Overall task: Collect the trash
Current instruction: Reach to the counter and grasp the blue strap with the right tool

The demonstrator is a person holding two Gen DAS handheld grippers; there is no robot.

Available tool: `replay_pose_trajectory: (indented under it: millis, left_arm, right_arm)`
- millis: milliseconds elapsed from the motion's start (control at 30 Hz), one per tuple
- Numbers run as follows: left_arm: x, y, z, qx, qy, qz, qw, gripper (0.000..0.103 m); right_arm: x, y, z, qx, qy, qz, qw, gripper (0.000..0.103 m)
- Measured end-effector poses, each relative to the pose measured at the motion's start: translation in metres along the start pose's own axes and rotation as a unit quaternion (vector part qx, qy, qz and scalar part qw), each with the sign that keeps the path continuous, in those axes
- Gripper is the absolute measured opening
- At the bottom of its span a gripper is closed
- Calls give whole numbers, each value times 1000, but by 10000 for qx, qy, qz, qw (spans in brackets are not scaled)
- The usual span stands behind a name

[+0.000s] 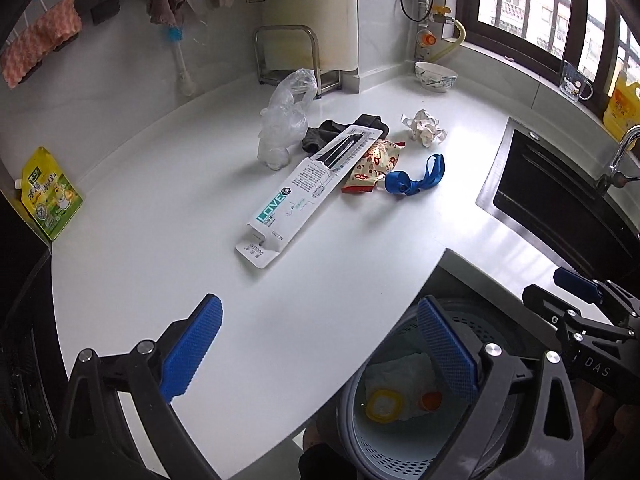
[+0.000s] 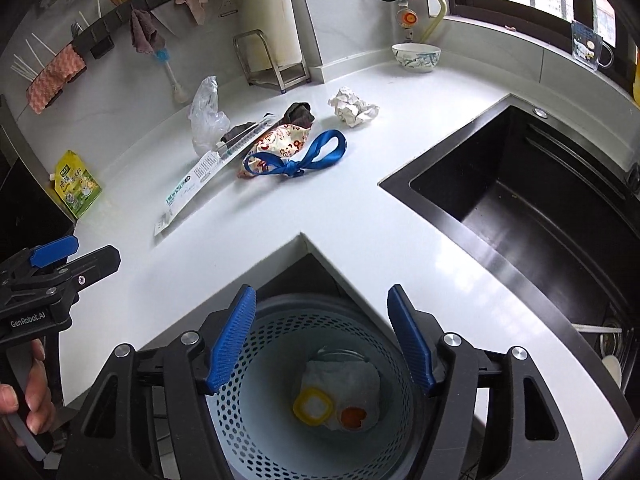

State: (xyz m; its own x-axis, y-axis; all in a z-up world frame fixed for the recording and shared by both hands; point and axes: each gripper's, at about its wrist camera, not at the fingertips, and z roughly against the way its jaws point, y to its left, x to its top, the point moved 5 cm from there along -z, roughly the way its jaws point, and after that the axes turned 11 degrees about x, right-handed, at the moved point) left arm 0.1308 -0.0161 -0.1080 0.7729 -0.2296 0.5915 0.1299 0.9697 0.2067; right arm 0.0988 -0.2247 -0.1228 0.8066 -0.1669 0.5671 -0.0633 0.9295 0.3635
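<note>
Trash lies on the white counter (image 1: 168, 240): a clear plastic bag (image 1: 282, 116), a long white toothbrush package (image 1: 308, 184), a dark cloth (image 1: 320, 136), a red-patterned wrapper (image 1: 370, 166), a blue ribbon (image 1: 418, 178) and crumpled paper (image 1: 424, 126). The perforated bin (image 2: 256, 412) stands below the counter edge and holds white paper with a yellow ring and an orange bit. My left gripper (image 1: 320, 344) is open and empty over the counter's near edge. My right gripper (image 2: 322, 340) is open and empty above the bin.
A black sink (image 2: 520, 200) is sunk in the counter at right. A bowl (image 2: 416, 56) and a metal rack (image 2: 272, 64) stand at the back. A yellow-green pouch (image 1: 50, 194) leans at the left. Cloths hang on the wall rail.
</note>
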Motion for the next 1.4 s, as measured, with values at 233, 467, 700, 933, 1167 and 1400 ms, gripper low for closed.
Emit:
replay_pose_trajectory:
  millis: [233, 467, 700, 933, 1167, 1400]
  left_arm:
    - [21, 15, -32, -128, 6, -87, 9999, 96]
    - [44, 21, -59, -188, -113, -264, 9994, 96]
    - [68, 26, -84, -368, -187, -317, 9986, 96]
    - [77, 29, -102, -563, -187, -441, 9973, 96]
    - [78, 34, -114, -726, -113, -516, 9960, 96]
    - [83, 37, -120, -840, -108, -547, 9949, 96]
  right_arm:
    - [31, -3, -33, -4, 39, -286, 9996, 66]
    - [56, -3, -63, -253, -85, -847, 9960, 66]
    - [79, -12, -94, -528, -223, -1574, 9859, 66]
    - [99, -9, -123, -789, -179, -1831, 9798, 66]
    - [104, -14, -146, -1230, -11, -2127, 9693, 66]
    - [94, -3, -159, -1375, 140, -1972, 9706, 65]
